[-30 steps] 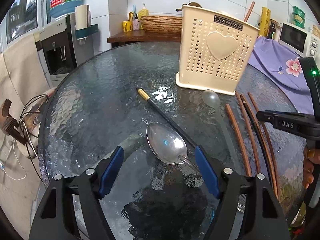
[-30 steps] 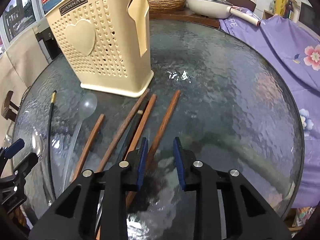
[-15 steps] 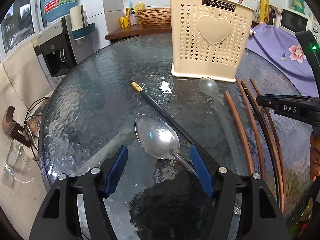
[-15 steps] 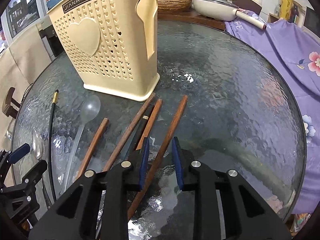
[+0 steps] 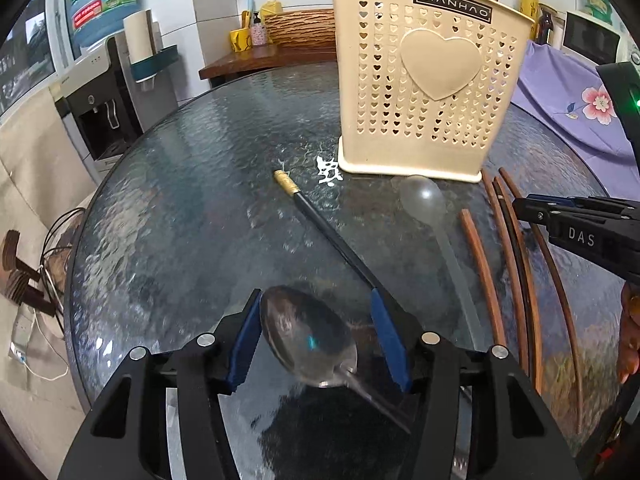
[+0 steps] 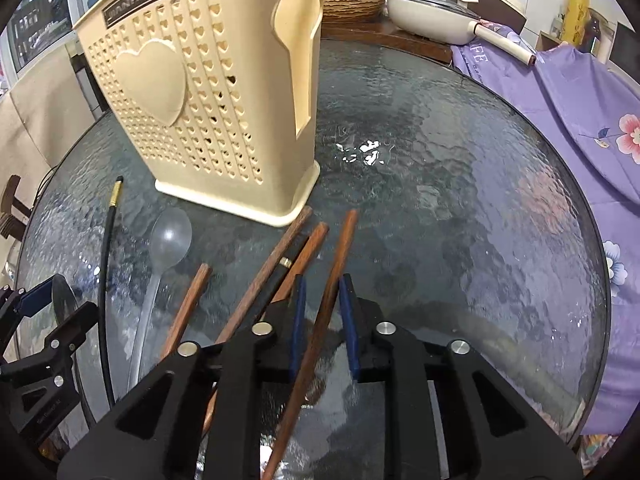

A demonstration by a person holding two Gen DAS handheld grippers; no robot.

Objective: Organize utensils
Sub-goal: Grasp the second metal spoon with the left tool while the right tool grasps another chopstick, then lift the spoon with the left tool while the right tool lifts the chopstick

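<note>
A cream perforated utensil holder [image 5: 424,80] stands on the round glass table [image 5: 200,200]; it also shows in the right wrist view [image 6: 208,100]. My left gripper [image 5: 316,320] is open, its fingers astride the bowl of a metal spoon [image 5: 308,340]. A black chopstick with a gold tip [image 5: 332,236] and a clear plastic spoon [image 5: 424,204] lie ahead. My right gripper [image 6: 322,300] is open but narrow, with a brown wooden chopstick [image 6: 332,280] between its fingers. Other brown chopsticks [image 6: 276,264] lie to its left.
A purple flowered cloth [image 6: 580,112] covers something right of the table. A white pan [image 6: 428,16] and a woven basket [image 5: 300,28] sit on a wooden counter behind. A water dispenser [image 5: 104,92] stands at the left.
My left gripper has moved forward around the metal spoon's bowl and narrowed. My right gripper has shifted so the rightmost brown chopstick lies between its fingers.
</note>
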